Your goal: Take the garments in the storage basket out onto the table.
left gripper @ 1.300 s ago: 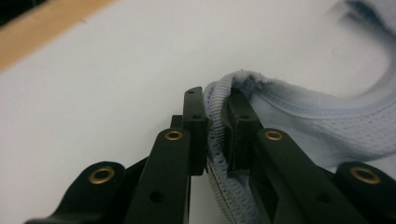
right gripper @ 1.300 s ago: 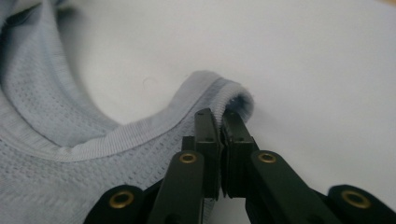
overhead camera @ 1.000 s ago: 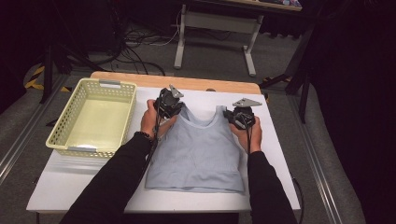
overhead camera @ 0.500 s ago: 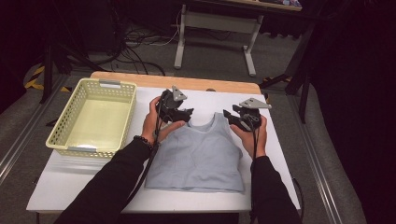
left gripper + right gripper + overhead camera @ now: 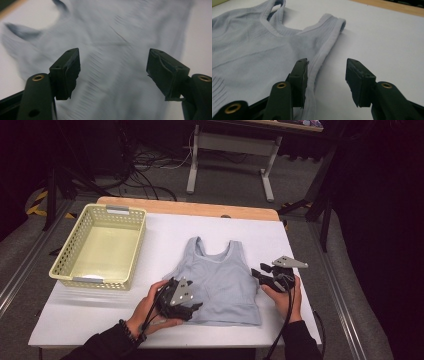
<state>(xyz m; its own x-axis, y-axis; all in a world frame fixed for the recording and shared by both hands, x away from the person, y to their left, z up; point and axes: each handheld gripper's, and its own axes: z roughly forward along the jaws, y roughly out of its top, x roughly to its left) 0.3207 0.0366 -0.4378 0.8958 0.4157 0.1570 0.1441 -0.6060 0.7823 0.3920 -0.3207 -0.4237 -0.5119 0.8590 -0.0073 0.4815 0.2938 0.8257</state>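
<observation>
High view shows the light, limp grey tank top (image 5: 217,282) flat on the white table (image 5: 300,240), both the left gripper (image 5: 192,309) and right gripper (image 5: 261,273) spread empty near its lower side seams, likely the best grips

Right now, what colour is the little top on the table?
Pale blue-grey ribbed fabric tank top, clearest in the right gripper view.
</observation>
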